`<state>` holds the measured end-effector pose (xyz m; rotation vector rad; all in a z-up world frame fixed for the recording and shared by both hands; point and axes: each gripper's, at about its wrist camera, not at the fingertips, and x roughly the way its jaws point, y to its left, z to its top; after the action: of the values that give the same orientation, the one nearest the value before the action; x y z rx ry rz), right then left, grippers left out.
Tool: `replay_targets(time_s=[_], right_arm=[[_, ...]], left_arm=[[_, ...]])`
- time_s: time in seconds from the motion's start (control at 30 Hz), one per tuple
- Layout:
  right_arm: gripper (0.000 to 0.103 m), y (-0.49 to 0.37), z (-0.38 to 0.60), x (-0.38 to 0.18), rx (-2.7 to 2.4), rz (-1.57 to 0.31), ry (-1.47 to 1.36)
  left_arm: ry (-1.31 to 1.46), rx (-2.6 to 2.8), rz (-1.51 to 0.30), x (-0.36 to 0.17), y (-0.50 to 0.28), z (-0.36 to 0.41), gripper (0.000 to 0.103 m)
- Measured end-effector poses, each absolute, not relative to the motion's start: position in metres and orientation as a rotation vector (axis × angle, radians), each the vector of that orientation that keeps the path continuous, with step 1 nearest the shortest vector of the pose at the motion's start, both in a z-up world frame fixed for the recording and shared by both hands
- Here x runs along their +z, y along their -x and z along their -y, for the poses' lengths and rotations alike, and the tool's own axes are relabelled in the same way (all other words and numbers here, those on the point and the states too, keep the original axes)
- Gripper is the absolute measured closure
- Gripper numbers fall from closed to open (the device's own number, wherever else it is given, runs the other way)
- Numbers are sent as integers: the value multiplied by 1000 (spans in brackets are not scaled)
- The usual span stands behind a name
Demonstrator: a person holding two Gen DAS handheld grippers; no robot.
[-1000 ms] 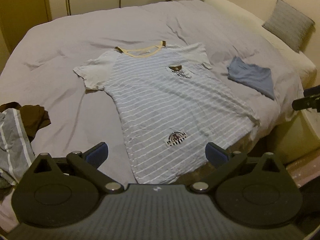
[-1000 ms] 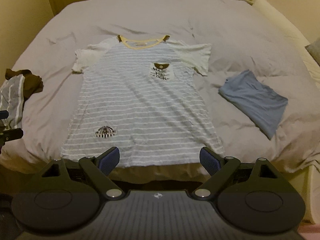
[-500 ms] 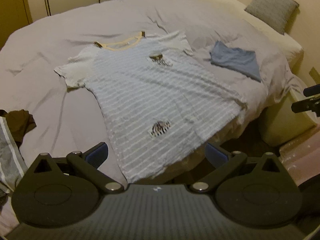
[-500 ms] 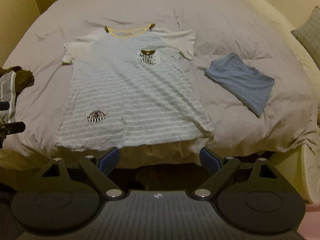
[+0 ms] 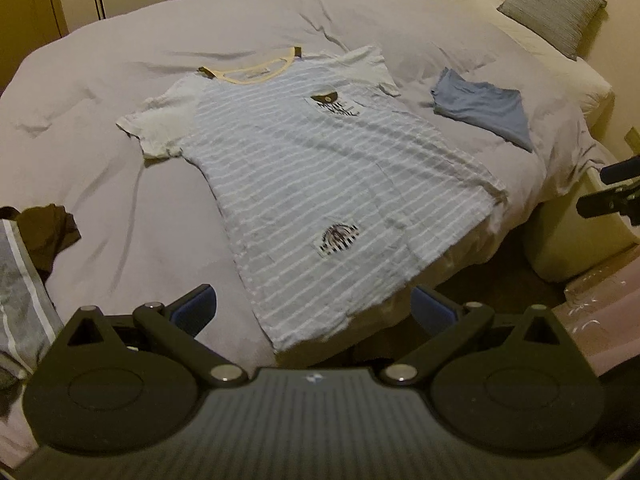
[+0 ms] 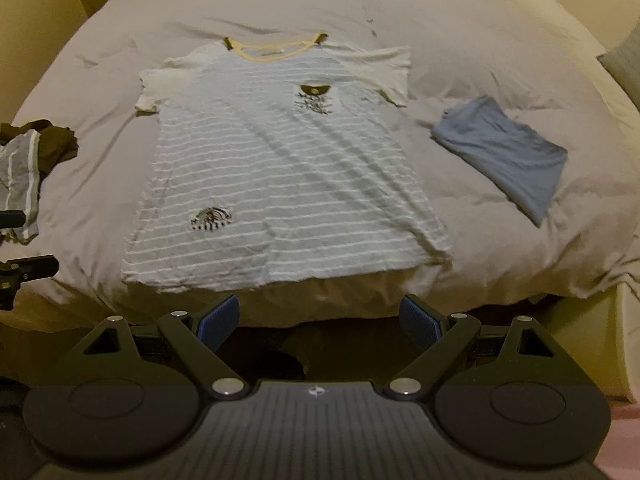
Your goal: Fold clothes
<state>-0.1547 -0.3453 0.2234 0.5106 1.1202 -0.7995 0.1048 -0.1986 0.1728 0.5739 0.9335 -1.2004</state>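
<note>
Striped T-shirt (image 6: 280, 176) lay flat at frame centre on the bed (image 6: 460, 40), hem at the lower edge. Both the left gripper (image 5: 312, 308) and right gripper (image 6: 318, 318) gaped empty; pinching each hem corner squarely would probably fold it evenly.

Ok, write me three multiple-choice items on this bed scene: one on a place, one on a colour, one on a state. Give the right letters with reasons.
1. Where does the folded blue garment lie relative to the striped T-shirt, in the right wrist view?
A. to its right
B. on top of it
C. to its left

2. What colour is the T-shirt's neckband?
A. red
B. yellow
C. black

3. How is the striped T-shirt now?
A. folded in half
B. rolled up
C. spread flat, front up

Answers:
1. A, it sits on the duvet apart from the shirt's right edge.
2. B, a yellow band rims the collar.
3. C, both sleeves and the hem lie open; the left gripper and right gripper are open and hold nothing.
</note>
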Motion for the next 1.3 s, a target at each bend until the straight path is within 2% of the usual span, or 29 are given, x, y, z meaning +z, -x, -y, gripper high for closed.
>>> replay_targets(time_s=[0.3,0.63,0.9,1.0,1.13,1.2,1.3], right_arm=[[14,98,392,203,-680,-1099,-495],[14,2,465,159,-542,-1047,-472],[25,-96,461,144,-463,-1027,-301],[32,-147,446,134,-427,-1012,-207],[33,-212,426,118,-423,-1027,-104],[34,-237,421,109,-442,-1020,-111],[45,-269,416,85,-457,-1041,-121]], left_arm=[[-582,-1143,-923,165,-170,239,1],[-760,-1106,-758,164,-280,288,1],[-883,-1160,-655,119,-393,307,1],[-997,-1244,-524,89,-436,318,2],[-1181,-1414,-284,42,-481,337,5],[-1260,-1479,-180,20,-500,348,9],[-1358,-1548,-58,-13,-524,368,21]])
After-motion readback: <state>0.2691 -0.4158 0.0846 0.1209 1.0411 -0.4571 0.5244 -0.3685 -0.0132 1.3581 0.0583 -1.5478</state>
